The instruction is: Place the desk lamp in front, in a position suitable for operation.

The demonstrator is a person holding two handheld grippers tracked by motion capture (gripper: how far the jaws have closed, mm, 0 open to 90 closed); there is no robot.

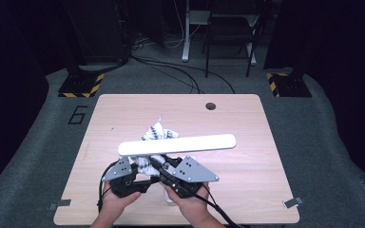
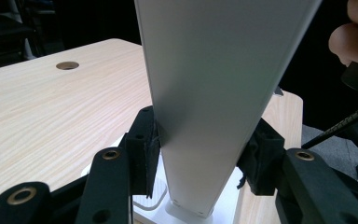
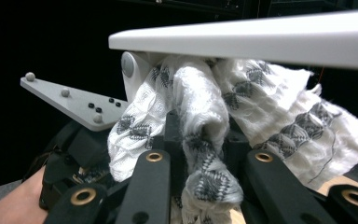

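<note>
Both hands come in low at the near edge, close together. The left hand (image 1: pixel 119 199) holds the left gripper (image 1: pixel 134 167), angled forward and to the right, its jaws clamped on either side of a white bar (image 2: pixel 214 93). The right hand (image 1: pixel 190 202) carries the right gripper (image 1: pixel 159 164), pointing forward and left, its jaws pinching a fold of white patterned cloth (image 3: pixel 205 121).

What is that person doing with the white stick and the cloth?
A person stands at a wooden table with a gripper in each hand. The left gripper is clamped on a long white bar, holding it up above the table. The right gripper is pinching a bunched white cloth with dark patterns just under the bar. It might be wiping, but that's not certain.
</note>
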